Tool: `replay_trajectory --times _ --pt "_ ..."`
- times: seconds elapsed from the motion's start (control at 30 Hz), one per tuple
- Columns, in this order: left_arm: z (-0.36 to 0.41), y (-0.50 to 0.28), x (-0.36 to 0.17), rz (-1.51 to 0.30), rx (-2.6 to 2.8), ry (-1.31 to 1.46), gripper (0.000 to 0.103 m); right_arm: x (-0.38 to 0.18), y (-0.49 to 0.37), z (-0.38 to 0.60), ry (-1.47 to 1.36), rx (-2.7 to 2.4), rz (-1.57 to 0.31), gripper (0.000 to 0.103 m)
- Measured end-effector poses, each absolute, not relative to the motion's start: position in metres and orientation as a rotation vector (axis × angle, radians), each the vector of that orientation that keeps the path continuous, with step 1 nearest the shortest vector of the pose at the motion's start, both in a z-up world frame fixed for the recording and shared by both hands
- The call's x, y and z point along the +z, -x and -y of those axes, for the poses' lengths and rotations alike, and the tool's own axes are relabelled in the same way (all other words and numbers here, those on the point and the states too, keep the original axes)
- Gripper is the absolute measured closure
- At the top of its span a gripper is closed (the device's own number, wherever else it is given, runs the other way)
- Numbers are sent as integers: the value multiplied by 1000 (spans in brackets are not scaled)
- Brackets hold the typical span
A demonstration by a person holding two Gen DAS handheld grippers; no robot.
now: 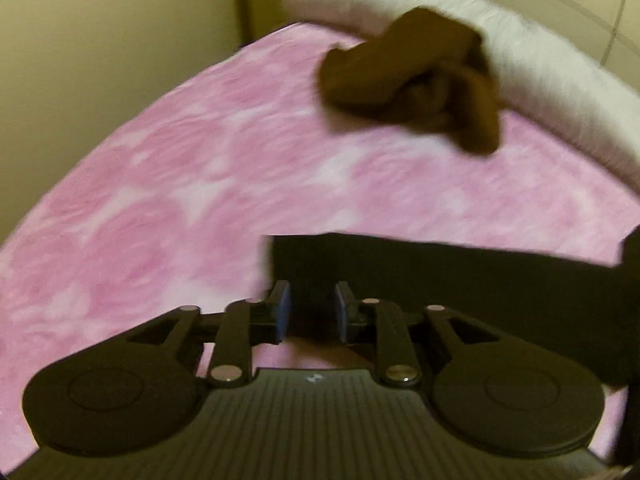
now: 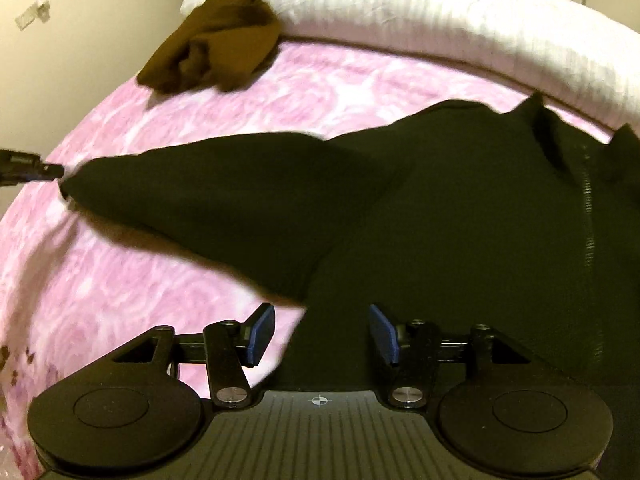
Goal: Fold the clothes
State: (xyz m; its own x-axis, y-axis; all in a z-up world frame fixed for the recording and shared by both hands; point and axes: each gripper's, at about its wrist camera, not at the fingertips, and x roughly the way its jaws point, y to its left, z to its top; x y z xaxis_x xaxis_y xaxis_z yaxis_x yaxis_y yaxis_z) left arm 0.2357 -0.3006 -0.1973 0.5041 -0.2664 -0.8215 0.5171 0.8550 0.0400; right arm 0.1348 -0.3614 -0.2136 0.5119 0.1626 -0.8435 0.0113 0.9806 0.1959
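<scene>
A black jacket [image 2: 440, 208] is spread on the pink bed [image 2: 120, 280], its sleeve [image 2: 192, 188] stretched out to the left tongs [image 1: 313, 312], whose pads are seen clenched on the cuff. The right tongs [image 2: 322, 334] are held released above the jacket's edge. A crumpled brown garment [image 2: 212, 60] (unfolded) lies beside a white duvet [image 2: 400, 12].

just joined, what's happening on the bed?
A person with a handheld tool in each hand is working on a black zip-up garment spread on the pink bedspread. The left tool sits at the tip of the sleeve, which is drawn out to the side; whether it grips is unclear. The right tool is open above the garment's lower edge, holding nothing. A crumpled brown garment lies untouched by the white pillow.
</scene>
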Motion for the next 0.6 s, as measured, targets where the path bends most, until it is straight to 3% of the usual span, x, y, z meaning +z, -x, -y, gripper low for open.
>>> replay_trajectory --times 0.1,0.17,0.33,0.4,0.5,0.6 --pt "291 -243 -199 -919 -506 -321 75 -218 -133 344 -140 104 -1039 46" --pt "299 -247 -201 -889 -581 -385 58 -223 -130 335 -107 91 -1057 46" --pt "325 -282 -228 -916 -692 -504 48 -229 -119 326 -97 58 -1080 45" --pt "331 -298 -245 -1000 -715 -499 56 -232 -116 325 -98 36 -1090 45" --pt "331 -300 -250 -1021 -732 -474 103 -234 -111 325 -100 -1 -1106 45" --pt "306 -297 -233 -949 -665 -409 102 -233 -96 328 -103 -44 -1124 45"
